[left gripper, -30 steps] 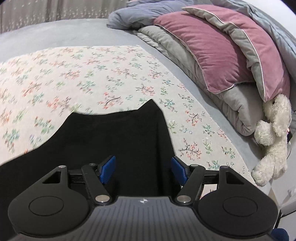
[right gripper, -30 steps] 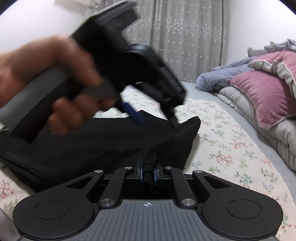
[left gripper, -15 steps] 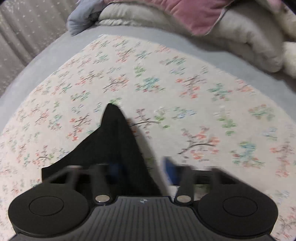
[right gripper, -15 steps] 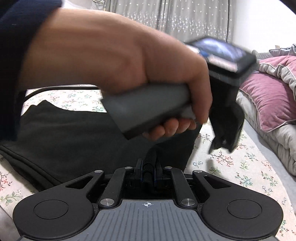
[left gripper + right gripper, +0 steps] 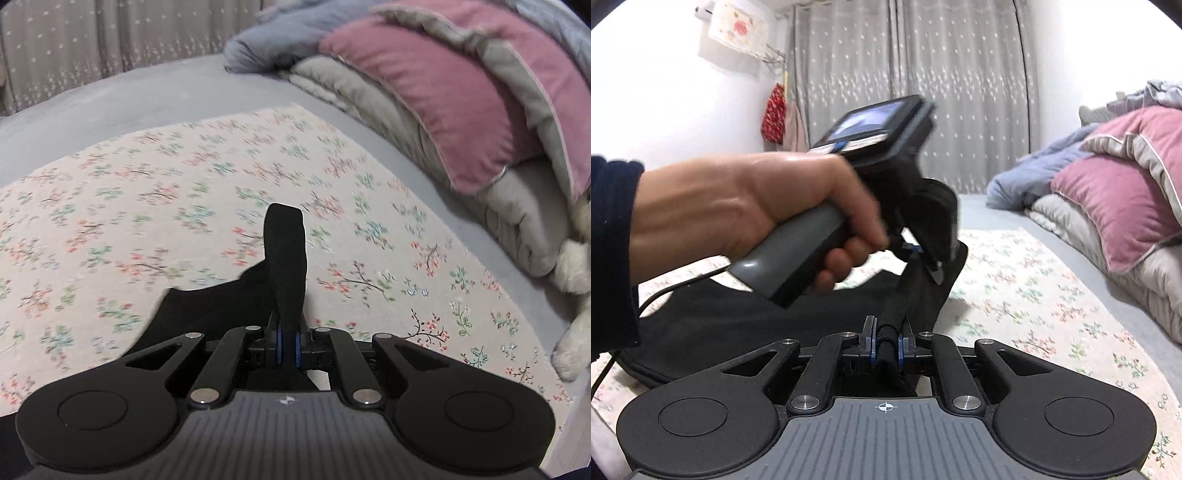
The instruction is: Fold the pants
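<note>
Black pants (image 5: 746, 325) lie on the floral sheet (image 5: 147, 192). The left gripper (image 5: 287, 347) pinches one raised fold of them, and the right gripper (image 5: 885, 349) clamps another bunched edge.

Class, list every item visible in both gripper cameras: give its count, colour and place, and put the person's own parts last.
pants: one, black, on the floral cover, edge lifted by both grippers
floral cover: one, cream with flowers, spread on the bed
bed sheet: one, grey, under the cover
pillow: one, pink, on stacked bedding at right
folded duvet: one, grey, under the pillow
soft toy: one, white, far right edge
curtain: one, grey dotted, back wall
left gripper: black, shut on pants
right gripper: black, shut on pants
left hand: holding the left gripper's handle
</note>
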